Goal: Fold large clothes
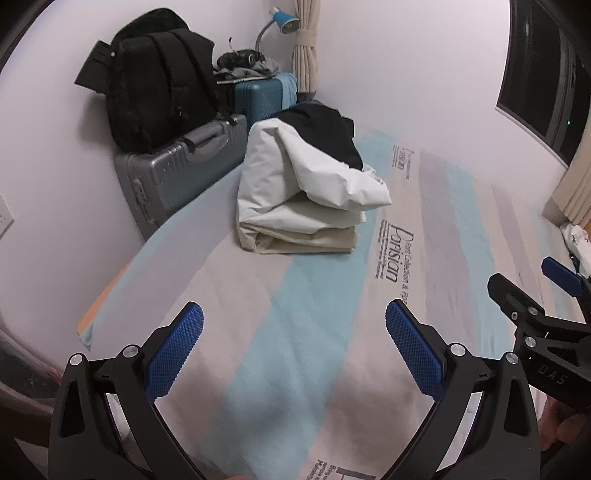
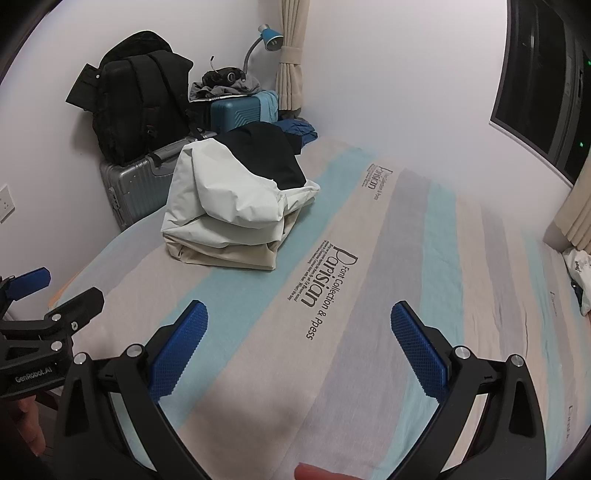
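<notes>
A stack of folded clothes sits on the striped bed sheet [image 1: 280, 295]: a beige garment [image 1: 306, 242] at the bottom, a white puffy jacket [image 1: 295, 173] over it, and a black garment [image 1: 325, 133] on top. The right wrist view shows the same stack, with the white jacket [image 2: 221, 195] at centre left on the sheet [image 2: 369, 295]. My left gripper [image 1: 294, 319] hovers open above the sheet, well short of the stack, nothing between its blue pads. My right gripper [image 2: 299, 319] is open too and empty, to the right of the left one. Each gripper shows at the edge of the other's view.
A grey hard suitcase [image 1: 177, 170] with a black backpack [image 1: 155, 81] on it stands by the bed's left side. Behind it is a teal suitcase [image 1: 258, 96] with loose items and a blue lamp [image 1: 284, 20]. Curtains [image 1: 304, 44] and a dark window [image 1: 546, 74] lie at the far right.
</notes>
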`<action>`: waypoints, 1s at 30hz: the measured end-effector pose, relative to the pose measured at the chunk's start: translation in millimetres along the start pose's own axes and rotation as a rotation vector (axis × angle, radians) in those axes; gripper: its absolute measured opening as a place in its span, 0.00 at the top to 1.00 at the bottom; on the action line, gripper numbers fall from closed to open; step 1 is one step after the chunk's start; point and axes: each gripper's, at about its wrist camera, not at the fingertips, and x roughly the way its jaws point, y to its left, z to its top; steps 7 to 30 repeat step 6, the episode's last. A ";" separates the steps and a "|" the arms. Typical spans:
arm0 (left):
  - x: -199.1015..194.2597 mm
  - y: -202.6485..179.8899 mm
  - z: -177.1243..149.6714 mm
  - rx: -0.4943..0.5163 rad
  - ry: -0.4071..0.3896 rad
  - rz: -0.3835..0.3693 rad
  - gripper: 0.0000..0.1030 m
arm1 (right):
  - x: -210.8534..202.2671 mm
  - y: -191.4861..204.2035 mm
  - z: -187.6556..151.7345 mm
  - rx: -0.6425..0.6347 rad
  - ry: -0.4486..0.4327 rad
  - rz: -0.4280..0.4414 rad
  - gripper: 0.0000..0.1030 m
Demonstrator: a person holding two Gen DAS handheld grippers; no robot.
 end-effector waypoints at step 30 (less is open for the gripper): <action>-0.3 -2.5 0.5 0.024 -0.009 0.011 0.06 | 0.8 -0.8 0.9 0.001 0.001 0.001 0.07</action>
